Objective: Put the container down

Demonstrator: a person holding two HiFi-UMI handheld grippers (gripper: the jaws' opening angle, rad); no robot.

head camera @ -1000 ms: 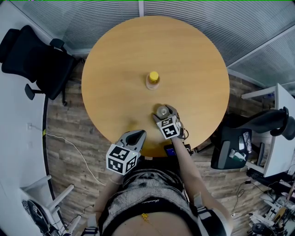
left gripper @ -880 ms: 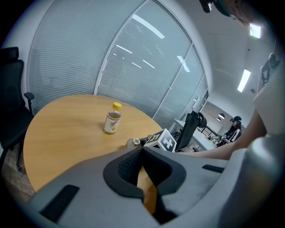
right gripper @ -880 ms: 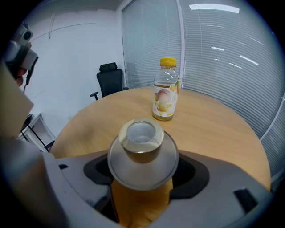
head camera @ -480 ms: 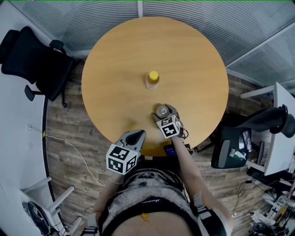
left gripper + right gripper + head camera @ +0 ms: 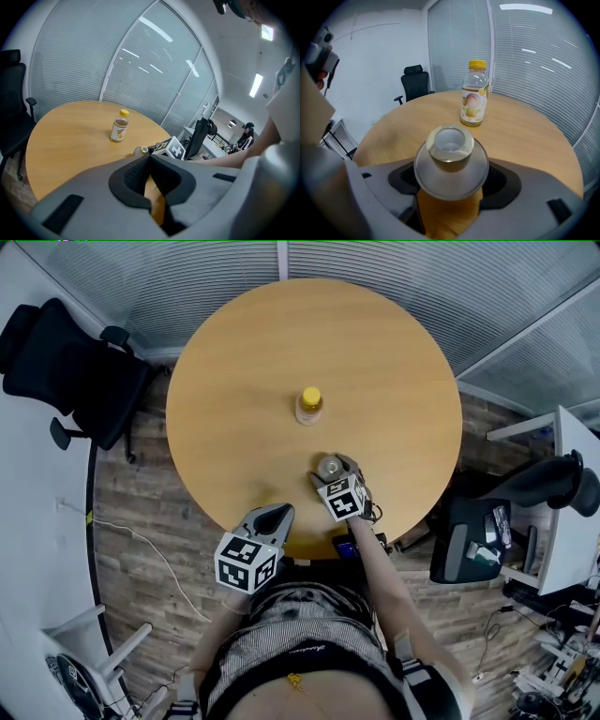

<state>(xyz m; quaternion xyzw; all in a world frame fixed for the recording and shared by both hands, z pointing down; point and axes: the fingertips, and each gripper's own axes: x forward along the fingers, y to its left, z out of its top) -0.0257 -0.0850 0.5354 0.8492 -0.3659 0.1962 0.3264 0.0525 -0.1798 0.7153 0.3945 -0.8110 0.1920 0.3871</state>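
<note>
Two tools show in the lower middle of the head view, both by the near rim of a round wooden surface (image 5: 234, 362). The right tool (image 5: 334, 472) is clamped on the container (image 5: 450, 161), a small silvery metal vessel with a wide shoulder and an open, narrower mouth. In the right gripper view one jaw presses on each side of the container, which stands upright and fills the centre of that frame. The container is over the surface, below centre in the head view and right of the left tool. Whether its base touches the wood cannot be told.

The left tool (image 5: 277, 513) sits at the surface's lower edge, left of the right one and apart from it. In the left gripper view its jaws meet at the tips with nothing held between them.

A clear bottle (image 5: 310, 405) with a yellow cap and a fruit label stands upright near the surface's centre, above the container in the head view and well apart from it. A black chair (image 5: 66, 362) stands on the plank floor (image 5: 131, 521) at the upper left.
</note>
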